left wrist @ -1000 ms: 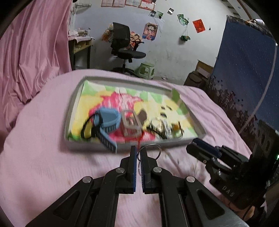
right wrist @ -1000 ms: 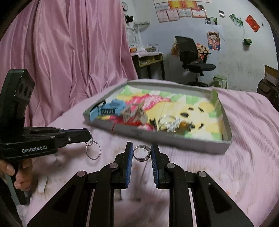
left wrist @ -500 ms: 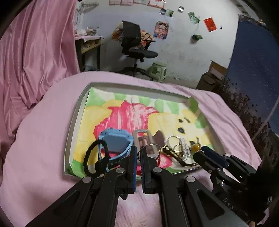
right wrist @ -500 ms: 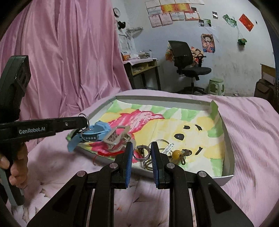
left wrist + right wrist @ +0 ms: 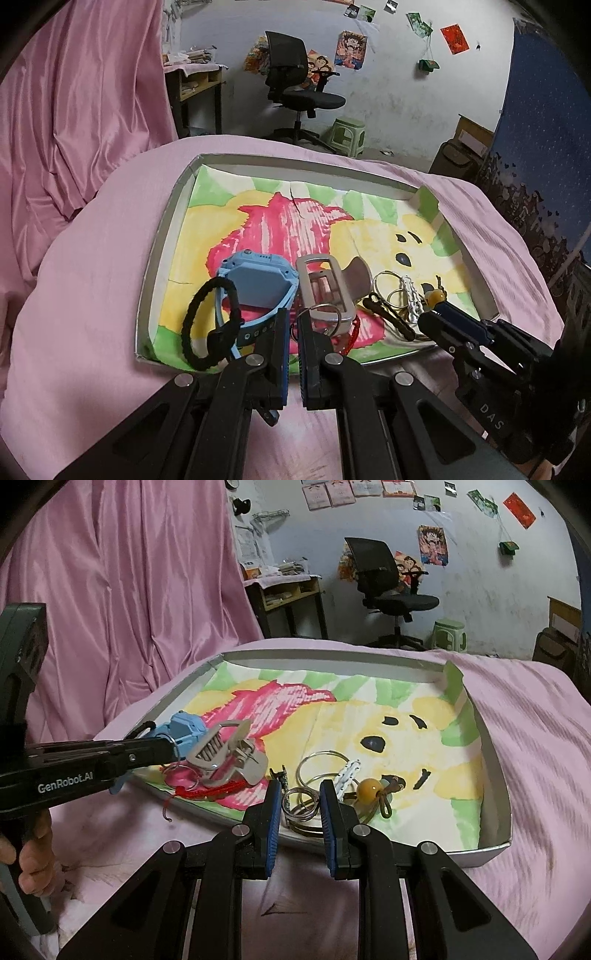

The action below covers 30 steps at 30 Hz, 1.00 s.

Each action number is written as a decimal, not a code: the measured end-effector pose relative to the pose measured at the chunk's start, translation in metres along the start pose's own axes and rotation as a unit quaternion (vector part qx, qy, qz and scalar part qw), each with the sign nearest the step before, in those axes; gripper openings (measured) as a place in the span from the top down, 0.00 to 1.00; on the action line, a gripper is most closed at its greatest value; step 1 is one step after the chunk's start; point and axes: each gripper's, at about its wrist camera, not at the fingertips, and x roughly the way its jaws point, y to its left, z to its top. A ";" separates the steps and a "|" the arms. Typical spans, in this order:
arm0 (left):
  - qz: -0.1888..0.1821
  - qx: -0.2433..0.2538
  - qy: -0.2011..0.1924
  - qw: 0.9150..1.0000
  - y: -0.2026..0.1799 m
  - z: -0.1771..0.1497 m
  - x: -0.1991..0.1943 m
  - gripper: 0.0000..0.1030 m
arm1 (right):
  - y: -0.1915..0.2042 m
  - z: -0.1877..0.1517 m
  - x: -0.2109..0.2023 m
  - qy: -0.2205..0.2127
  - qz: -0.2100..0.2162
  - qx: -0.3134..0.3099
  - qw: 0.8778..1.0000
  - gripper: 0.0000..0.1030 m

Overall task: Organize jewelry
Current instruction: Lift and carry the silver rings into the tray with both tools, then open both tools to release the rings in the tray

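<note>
Jaws clenched on a thin silver ring each, left gripper [image 5: 293,332] and right gripper [image 5: 301,805] hover over the crowded near edge of the shallow grey tray [image 5: 496,753], where either ring risks snagging the red cord [image 5: 207,792].

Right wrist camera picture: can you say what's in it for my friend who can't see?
The right gripper pinches a small metal ring over the near edge of a shallow tray lined with a colourful cartoon drawing. The left gripper reaches in from the left holding a thin wire ring. A blue watch and amber bead lie inside.
</note>
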 end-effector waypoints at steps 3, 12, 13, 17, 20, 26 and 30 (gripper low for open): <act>0.000 0.002 -0.002 1.000 0.001 -0.002 0.000 0.95 | -0.001 -0.001 -0.001 0.003 0.000 0.002 1.000 0.82; -0.014 0.017 0.004 1.000 -0.002 -0.012 0.000 0.94 | -0.003 -0.002 -0.003 -0.001 0.000 0.007 1.000 0.71; -0.014 0.019 0.004 1.000 -0.002 -0.013 0.000 0.94 | -0.004 -0.002 -0.003 -0.002 0.000 0.007 1.000 0.71; -0.014 0.019 0.002 1.000 -0.003 -0.015 -0.002 0.94 | -0.004 -0.002 -0.005 -0.005 0.000 0.008 1.000 0.71; -0.017 0.013 -0.007 1.000 -0.001 -0.017 -0.006 0.94 | -0.004 -0.002 -0.008 -0.010 -0.001 0.009 1.000 0.67; -0.008 -0.005 -0.042 0.999 0.006 -0.023 -0.019 0.94 | -0.004 -0.001 -0.016 -0.027 -0.004 0.010 1.000 0.61; -0.010 -0.015 -0.063 0.998 0.011 -0.024 -0.027 0.71 | -0.004 0.000 -0.022 -0.042 -0.007 0.011 0.999 0.55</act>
